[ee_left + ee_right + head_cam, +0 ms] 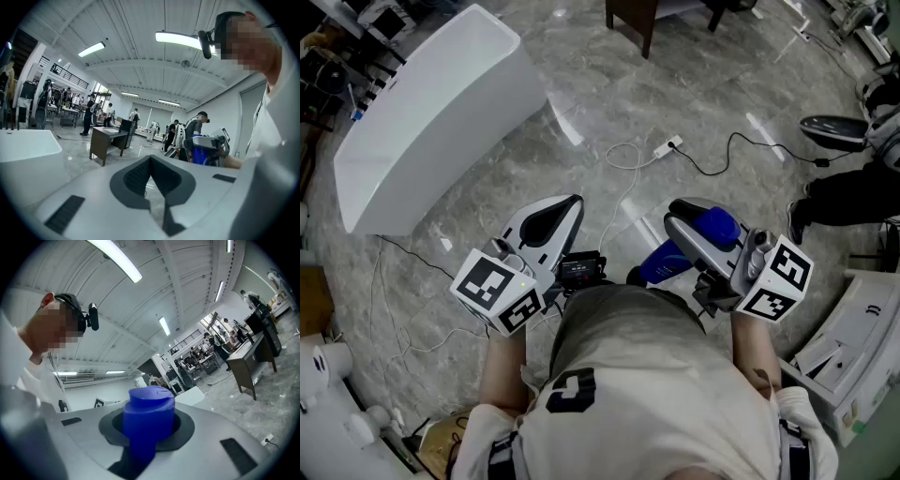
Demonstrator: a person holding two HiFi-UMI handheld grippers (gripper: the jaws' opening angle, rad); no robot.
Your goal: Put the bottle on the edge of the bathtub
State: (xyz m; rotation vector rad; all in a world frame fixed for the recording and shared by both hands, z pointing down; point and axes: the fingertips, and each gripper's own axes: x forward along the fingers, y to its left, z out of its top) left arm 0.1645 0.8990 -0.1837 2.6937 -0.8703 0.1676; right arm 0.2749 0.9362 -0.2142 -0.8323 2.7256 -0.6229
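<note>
A blue bottle with a blue cap is clamped in my right gripper, which is shut on it and held level in front of my body. In the right gripper view the cap sticks up between the grey jaws. My left gripper is beside it to the left, jaws together and empty; in the left gripper view the dark pads meet along a thin seam. The white bathtub stands on the marble floor at the upper left, well ahead of both grippers, and its rim shows at the left of the left gripper view.
A dark wooden desk stands at the far top. Cables and a white power strip lie on the floor ahead. White equipment sits at the right, a person's dark shoes beyond it. Several people stand in the background.
</note>
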